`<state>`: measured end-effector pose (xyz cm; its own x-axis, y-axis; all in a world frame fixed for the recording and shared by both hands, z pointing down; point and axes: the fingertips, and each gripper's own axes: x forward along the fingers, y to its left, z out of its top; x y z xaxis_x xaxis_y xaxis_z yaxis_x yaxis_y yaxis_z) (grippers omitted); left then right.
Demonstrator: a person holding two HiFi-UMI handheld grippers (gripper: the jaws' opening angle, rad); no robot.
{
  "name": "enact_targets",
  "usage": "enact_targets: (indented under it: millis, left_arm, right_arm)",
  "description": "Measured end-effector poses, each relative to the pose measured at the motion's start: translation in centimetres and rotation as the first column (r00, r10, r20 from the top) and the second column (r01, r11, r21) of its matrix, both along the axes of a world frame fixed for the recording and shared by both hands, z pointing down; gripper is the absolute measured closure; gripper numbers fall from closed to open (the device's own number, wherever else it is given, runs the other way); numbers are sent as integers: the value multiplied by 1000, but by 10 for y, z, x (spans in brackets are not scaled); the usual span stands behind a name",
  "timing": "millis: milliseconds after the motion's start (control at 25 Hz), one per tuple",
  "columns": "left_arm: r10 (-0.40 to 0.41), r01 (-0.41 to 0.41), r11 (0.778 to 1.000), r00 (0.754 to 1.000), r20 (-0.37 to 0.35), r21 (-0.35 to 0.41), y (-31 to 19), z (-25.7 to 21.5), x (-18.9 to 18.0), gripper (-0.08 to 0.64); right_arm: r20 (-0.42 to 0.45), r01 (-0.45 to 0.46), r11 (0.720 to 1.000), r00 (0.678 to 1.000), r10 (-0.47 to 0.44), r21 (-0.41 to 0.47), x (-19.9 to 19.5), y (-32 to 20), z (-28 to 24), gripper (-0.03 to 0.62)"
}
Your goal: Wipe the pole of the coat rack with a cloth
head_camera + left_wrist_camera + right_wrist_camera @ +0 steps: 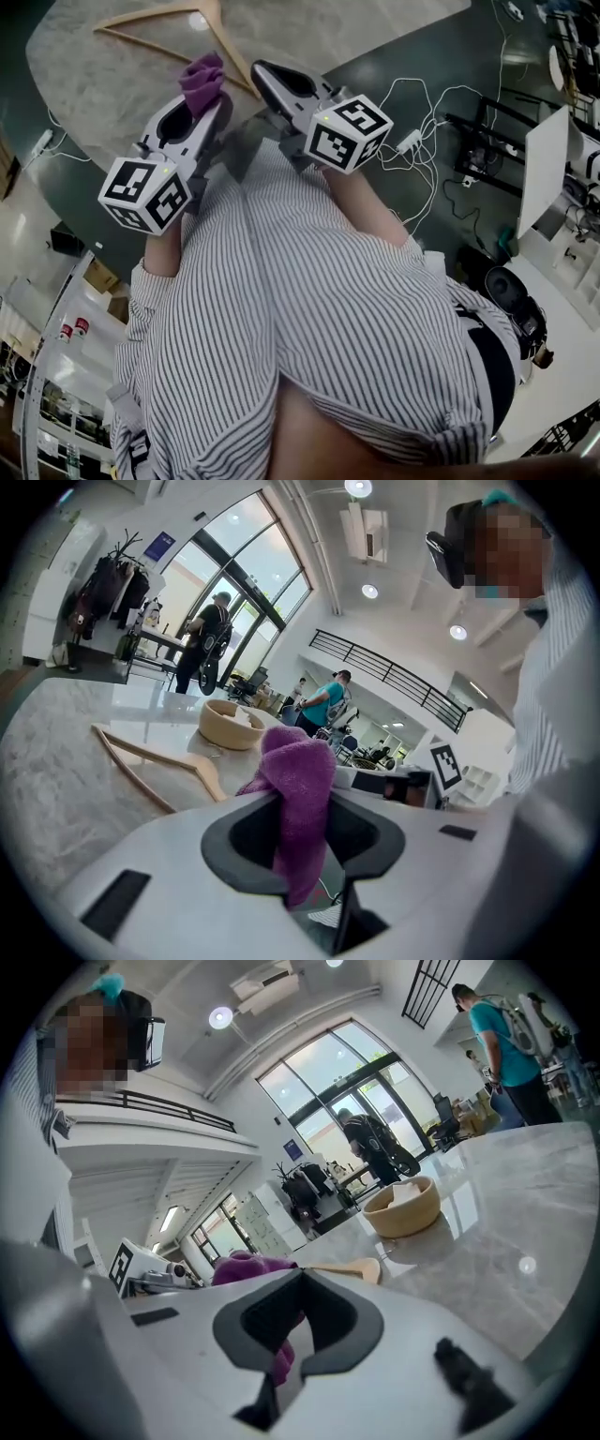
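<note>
A purple cloth [203, 80] [298, 771] sticks up from between the jaws of my left gripper [208, 96] [302, 803], which is shut on it just above the near edge of a round marble table [94, 84]. Beside it, to the right, my right gripper [262, 73] [298, 1283] is shut with nothing in its jaws; the cloth [246, 1267] shows behind it. Far off by the glass doors stands a rack hung with dark coats [108, 583] [305, 1185]. No pole is close to either gripper.
A wooden hanger [150, 19] [141, 757] lies on the table ahead, with a tan bowl [232, 726] [403, 1208] beyond it. White cables and a power strip [412, 141] lie on the dark floor to the right. People stand in the background.
</note>
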<state>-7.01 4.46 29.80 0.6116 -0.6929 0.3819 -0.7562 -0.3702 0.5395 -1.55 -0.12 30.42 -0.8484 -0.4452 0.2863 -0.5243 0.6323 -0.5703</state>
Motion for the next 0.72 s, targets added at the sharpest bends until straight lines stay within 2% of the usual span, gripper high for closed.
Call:
enact_targets:
  millis: [320,560,720]
  left_arm:
    - [34,-35,997,999,-11,-62,-12,11,20,434]
    - [60,-56,993,997,38,-108,-27,27,21,434]
    - [109,-103,985,993,41,-139,-27,35,27,434]
  right_arm:
    - [2,21,999,1000,-21,-39,9,-8,7,577]
    - [-31,11,998,999,-13,-58,14,-21,20,577]
    - [-48,-1,997,999,-3,-75,19,-19,25,577]
